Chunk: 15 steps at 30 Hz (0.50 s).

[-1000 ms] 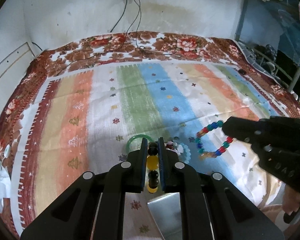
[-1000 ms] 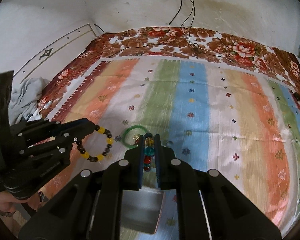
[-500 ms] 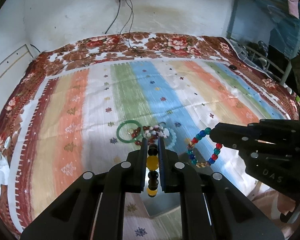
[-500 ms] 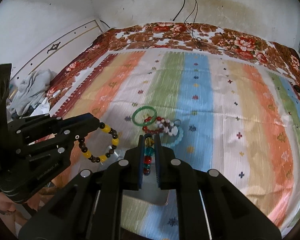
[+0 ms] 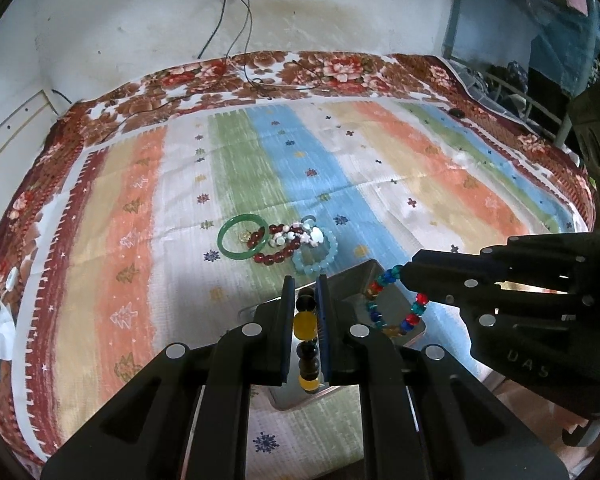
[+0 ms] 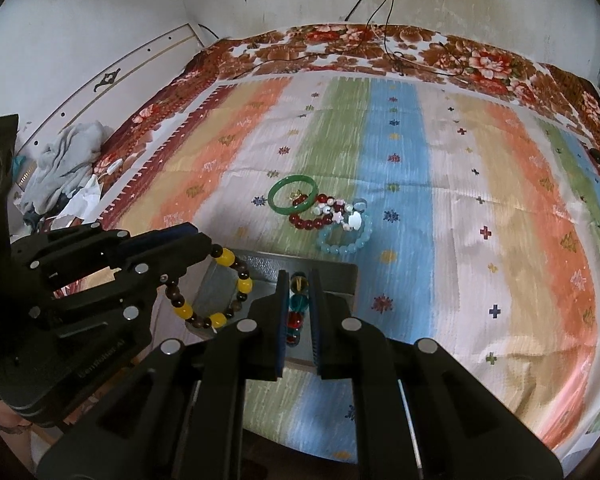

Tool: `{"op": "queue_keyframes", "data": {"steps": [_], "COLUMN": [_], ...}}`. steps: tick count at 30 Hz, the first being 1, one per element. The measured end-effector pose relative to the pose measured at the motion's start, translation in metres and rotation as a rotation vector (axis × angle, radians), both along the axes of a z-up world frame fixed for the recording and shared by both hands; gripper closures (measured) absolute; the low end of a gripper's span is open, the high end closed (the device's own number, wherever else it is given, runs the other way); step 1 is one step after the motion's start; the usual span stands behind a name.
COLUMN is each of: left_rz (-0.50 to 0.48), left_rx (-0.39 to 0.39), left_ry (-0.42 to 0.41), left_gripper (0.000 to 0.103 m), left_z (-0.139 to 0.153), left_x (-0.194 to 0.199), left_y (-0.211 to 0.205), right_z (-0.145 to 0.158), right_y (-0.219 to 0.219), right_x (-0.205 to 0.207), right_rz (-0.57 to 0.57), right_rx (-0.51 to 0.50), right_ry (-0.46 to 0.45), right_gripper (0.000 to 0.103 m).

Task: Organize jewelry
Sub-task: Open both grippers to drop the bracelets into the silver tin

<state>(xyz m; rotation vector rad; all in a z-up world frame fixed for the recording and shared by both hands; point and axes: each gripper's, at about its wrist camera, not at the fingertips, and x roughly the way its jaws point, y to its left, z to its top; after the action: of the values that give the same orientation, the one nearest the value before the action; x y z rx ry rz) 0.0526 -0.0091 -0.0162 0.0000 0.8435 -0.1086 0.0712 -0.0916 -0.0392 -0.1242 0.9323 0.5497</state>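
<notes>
My left gripper (image 5: 305, 284) is shut on a bracelet of yellow and dark brown beads (image 5: 305, 328), which hangs as a loop (image 6: 220, 292) in the right wrist view. My right gripper (image 6: 299, 278) is shut on a bracelet of red, blue and teal beads (image 6: 296, 308), whose loop (image 5: 392, 306) dangles in the left wrist view. Both loops hang just above a shallow silver tin (image 6: 260, 264) on the striped cloth. Beyond the tin lies a small pile: a green bangle (image 5: 242, 238), a dark red bead bracelet (image 5: 278, 256) and a pale blue bead bracelet (image 5: 316, 262).
The striped cloth (image 5: 380, 184) covers a bed with a floral blanket (image 5: 324, 68) at the far edge, where black cables (image 5: 260, 84) trail from a wall socket. Crumpled clothes (image 6: 68, 156) lie off the bed's left side. A metal rack (image 5: 512, 92) stands at the right.
Both grippers drew back toward the bed's near edge and sank a little, each keeping its bracelet. The jewelry pile now lies farther ahead, and the tin shows under both loops.
</notes>
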Motion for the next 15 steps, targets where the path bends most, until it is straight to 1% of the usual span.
{"op": "queue_keyframes", "data": {"steps": [2, 4, 6, 8, 15], "left_rz": [-0.003, -0.004, -0.002, 0.002, 0.016], "left_rx": [0.006, 0.019, 0.022, 0.021, 0.02], "left_ry": [-0.005, -0.008, -0.005, -0.002, 0.003], "left_gripper": [0.091, 0.081, 0.08, 0.08, 0.077], "left_z": [0.0, 0.0, -0.001, -0.001, -0.002], "left_x": [0.0, 0.0, 0.001, 0.002, 0.004], "left_y": [-0.001, -0.001, 0.0, 0.001, 0.005], "right_z": [-0.003, -0.003, -0.003, -0.002, -0.003], "right_y": [-0.003, -0.006, -0.01, -0.012, -0.016], "right_x": [0.003, 0.007, 0.01, 0.013, 0.017], "right_rz": [-0.021, -0.041, -0.061, -0.072, -0.087], "right_rx": [-0.002, -0.008, -0.011, -0.01, -0.009], "right_ry": [0.01, 0.01, 0.004, 0.002, 0.01], "right_gripper": [0.091, 0.086, 0.074, 0.069, 0.061]}}
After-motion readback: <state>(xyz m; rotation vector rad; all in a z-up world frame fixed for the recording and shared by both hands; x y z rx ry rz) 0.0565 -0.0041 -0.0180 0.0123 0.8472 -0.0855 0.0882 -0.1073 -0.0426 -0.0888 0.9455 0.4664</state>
